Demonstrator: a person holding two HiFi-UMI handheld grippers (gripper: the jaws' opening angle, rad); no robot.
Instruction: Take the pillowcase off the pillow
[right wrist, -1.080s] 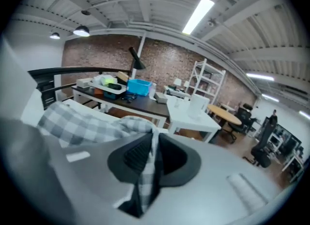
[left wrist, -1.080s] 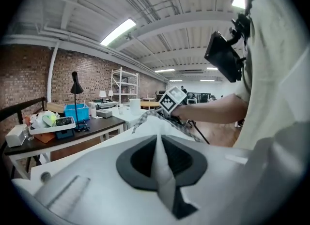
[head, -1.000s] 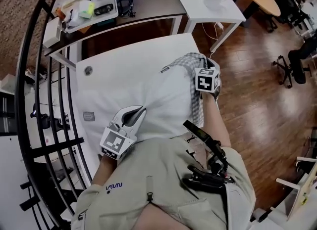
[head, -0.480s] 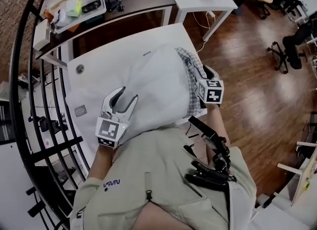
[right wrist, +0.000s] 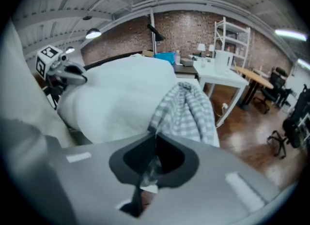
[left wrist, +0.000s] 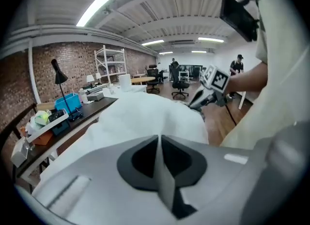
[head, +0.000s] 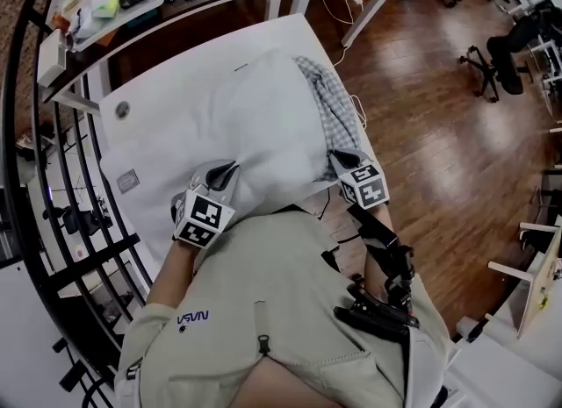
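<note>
Now, with left tongs just closed on the pillow and right tongs on the pillowcase, I must pull them apart.

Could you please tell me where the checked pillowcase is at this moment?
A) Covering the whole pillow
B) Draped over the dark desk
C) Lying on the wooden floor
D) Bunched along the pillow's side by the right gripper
D: the checked pillowcase is gathered along the edge of the white pillow nearest the right gripper, and the rest of the pillow shows plain white.
</note>
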